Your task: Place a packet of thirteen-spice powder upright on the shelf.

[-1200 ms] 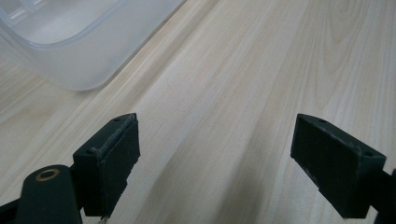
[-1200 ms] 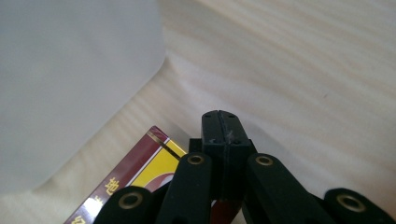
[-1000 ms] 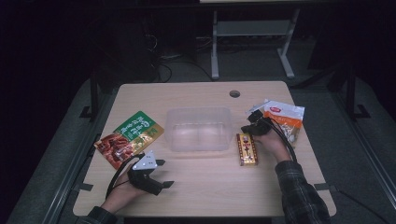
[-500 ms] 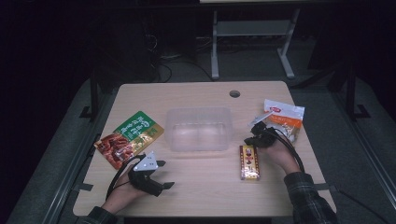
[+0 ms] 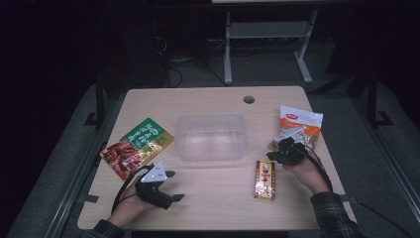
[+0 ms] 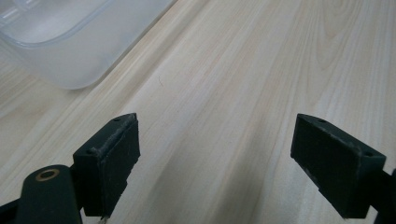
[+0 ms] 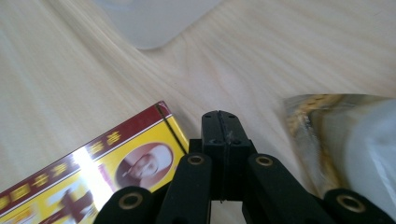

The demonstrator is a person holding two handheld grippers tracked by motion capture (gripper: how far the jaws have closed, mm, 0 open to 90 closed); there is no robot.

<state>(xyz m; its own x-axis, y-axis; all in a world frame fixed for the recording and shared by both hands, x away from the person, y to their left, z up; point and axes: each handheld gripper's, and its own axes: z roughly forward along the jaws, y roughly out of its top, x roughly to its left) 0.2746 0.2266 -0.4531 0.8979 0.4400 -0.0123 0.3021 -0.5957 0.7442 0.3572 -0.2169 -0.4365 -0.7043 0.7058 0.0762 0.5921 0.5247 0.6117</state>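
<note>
Since a second ago, the right gripper point(image 5: 276, 154) has been pulled back toward the person, and the yellow box point(image 5: 265, 179) has been slid nearer the table's point(image 5: 213, 203) front edge. Its jaws are pressed tight together with nothing between them, just beside the box's far end. The orange-and-white bag point(image 5: 299, 124) lies just behind that gripper. Left of the yellow box, the left gripper point(image 5: 176, 186) is held with jaws wide apart over bare wood. The clear tub point(image 5: 212, 136) sits behind the box.

We look down from above the near edge; both gripper views skim the table point(image 5: 218, 198), sharing the clear tub point(image 6: 70, 42).
</note>
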